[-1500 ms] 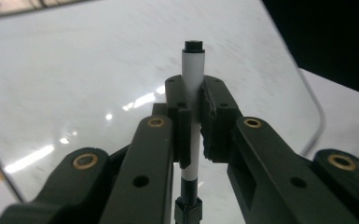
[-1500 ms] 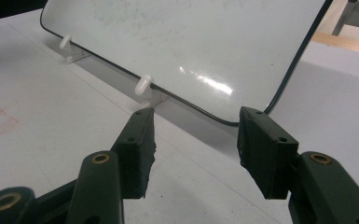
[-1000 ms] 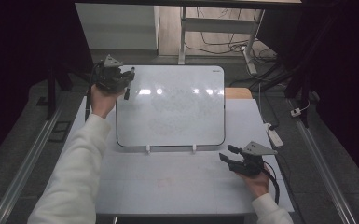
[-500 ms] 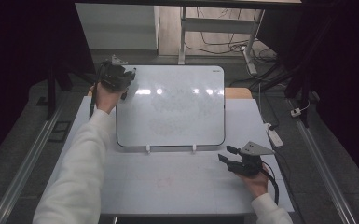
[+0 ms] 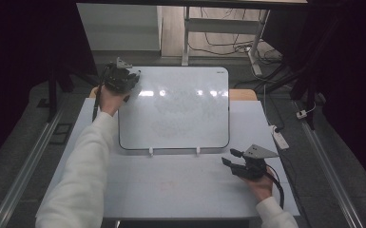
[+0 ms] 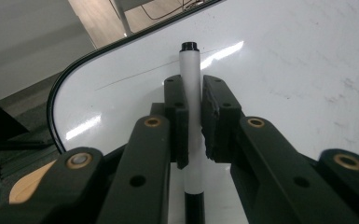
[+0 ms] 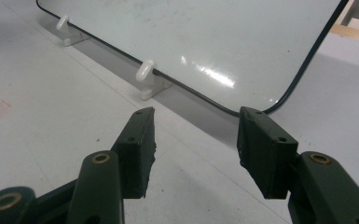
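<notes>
I have the left gripper (image 6: 193, 116) clamped on the marker (image 6: 190, 88), tip over the whiteboard's (image 5: 180, 118) far left corner, ready to write. My right gripper (image 7: 193, 140) waits near right on the table (image 5: 171, 190), fingers apart and empty, clear of the board.

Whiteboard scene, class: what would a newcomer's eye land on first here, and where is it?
First, the big whiteboard propped on two white clips in the middle of the table, glare spots along its top. Next, the left gripper at the board's far left corner, jaws shut on a white marker that points over the board. The right gripper rests near the board's near right corner, jaws open and empty.
</notes>
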`<action>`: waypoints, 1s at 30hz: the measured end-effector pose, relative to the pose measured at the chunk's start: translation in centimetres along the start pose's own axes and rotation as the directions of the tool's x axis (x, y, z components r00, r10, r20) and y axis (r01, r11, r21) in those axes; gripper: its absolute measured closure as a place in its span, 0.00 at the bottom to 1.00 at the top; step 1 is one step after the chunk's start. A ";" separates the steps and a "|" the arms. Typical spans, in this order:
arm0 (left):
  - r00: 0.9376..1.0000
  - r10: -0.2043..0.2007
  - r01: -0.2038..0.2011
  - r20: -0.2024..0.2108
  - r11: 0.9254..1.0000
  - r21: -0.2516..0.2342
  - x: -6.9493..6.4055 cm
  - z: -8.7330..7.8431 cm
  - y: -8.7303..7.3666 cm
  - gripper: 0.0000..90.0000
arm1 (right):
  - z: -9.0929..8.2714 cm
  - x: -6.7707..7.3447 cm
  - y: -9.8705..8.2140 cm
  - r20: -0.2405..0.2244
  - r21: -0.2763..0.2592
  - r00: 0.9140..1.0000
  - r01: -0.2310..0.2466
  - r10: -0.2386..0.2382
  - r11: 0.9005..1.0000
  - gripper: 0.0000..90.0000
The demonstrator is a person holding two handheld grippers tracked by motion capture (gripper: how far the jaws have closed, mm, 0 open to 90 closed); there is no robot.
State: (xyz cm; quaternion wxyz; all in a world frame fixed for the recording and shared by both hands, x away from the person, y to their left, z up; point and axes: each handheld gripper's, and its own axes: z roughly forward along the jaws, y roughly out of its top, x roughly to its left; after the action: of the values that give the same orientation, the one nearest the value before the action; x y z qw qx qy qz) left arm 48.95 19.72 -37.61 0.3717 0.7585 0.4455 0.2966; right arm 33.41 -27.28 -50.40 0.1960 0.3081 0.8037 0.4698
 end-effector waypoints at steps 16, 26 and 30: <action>1.000 0.004 -0.003 0.016 0.998 -0.067 -0.1 -2.0 -0.4 0.52 | 0.0 0.0 0.0 0.001 0.001 1.000 0.000 0.000 1.000 0.51; 0.990 0.012 0.000 0.142 0.996 -0.084 -1.7 -4.9 -3.8 0.45 | -0.1 -0.3 0.0 -0.001 0.010 1.000 0.001 -0.001 1.000 0.50; 0.984 0.034 -0.022 0.175 0.997 -0.070 -2.9 -6.1 -5.7 0.42 | -0.1 -0.5 0.0 0.000 0.010 1.000 0.000 0.000 1.000 0.50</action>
State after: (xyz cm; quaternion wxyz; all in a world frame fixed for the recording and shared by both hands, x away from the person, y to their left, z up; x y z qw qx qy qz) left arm 40.38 20.85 -39.38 0.4310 0.7748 0.3898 0.2488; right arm 33.65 -27.68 -50.35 0.1941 0.3091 0.8061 0.4658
